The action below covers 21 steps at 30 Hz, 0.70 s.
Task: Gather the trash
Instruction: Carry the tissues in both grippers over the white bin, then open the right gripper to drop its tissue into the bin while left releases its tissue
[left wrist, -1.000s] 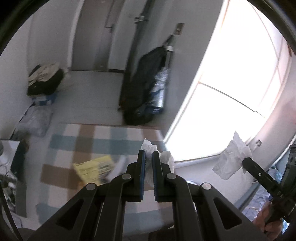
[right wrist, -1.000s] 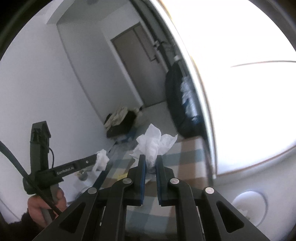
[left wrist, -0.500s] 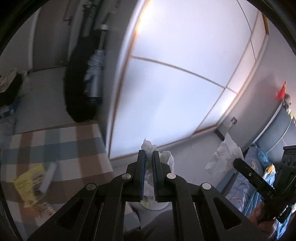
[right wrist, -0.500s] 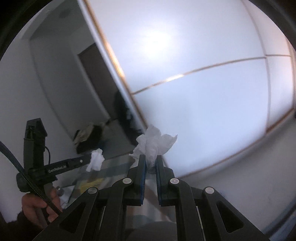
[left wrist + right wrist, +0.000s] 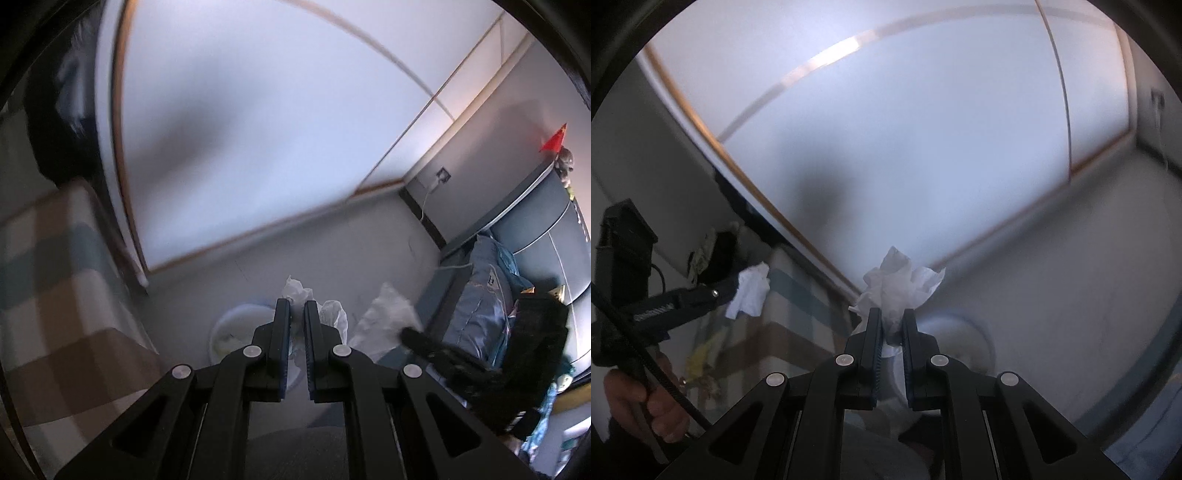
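Observation:
In the left wrist view my left gripper (image 5: 297, 310) is shut on a crumpled white tissue (image 5: 334, 314) that sticks out past its tips. A round white bin (image 5: 231, 328) stands on the floor just below and to the left of the fingers. In the right wrist view my right gripper (image 5: 891, 314) is shut on a second crumpled tissue (image 5: 901, 280), with the same white bin (image 5: 964, 336) just beyond it to the right. Each view shows the other gripper with its tissue: the right gripper (image 5: 406, 332) and the left gripper (image 5: 737, 286), which a hand (image 5: 639, 402) holds.
A large pale sliding panel (image 5: 258, 129) fills the wall ahead, above grey floor (image 5: 332, 251). A checked brown and blue cover (image 5: 55, 295) lies to the left. Blue bedding (image 5: 487, 295) and a dark cabinet (image 5: 535, 229) stand to the right. A dark bag (image 5: 62, 122) hangs at upper left.
Both views have swung right and downward, away from the checked cover and toward the floor, and the white bin has come into sight. Both tissues stay clamped.

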Each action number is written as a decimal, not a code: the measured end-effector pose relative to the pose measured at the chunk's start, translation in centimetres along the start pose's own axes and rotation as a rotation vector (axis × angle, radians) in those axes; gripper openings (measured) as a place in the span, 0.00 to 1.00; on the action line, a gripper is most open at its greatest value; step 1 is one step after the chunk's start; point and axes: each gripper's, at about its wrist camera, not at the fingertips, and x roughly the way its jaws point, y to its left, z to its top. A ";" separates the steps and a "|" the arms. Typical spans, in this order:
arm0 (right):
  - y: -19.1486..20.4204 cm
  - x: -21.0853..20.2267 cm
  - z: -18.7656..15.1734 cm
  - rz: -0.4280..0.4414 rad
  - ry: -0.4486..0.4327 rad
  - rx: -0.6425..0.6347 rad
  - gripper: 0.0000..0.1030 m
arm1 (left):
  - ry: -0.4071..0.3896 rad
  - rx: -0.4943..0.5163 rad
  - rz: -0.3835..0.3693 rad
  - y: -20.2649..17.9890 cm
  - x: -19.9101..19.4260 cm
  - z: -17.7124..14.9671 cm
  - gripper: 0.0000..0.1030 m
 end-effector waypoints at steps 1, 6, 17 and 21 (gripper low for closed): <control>-0.7 1.2 -0.2 -0.006 0.032 0.020 0.09 | 0.020 -0.011 -0.002 0.1 0.7 0.1 0.04; -3.5 6.2 -1.6 0.002 0.175 0.083 0.10 | 0.118 -0.053 0.014 1.1 4.7 0.4 0.04; -5.9 14.7 -3.8 0.021 0.345 0.171 0.18 | 0.232 -0.114 0.015 2.4 9.2 0.5 0.04; -6.3 16.1 -3.9 0.021 0.366 0.187 0.33 | 0.260 -0.127 0.021 2.9 10.3 0.6 0.04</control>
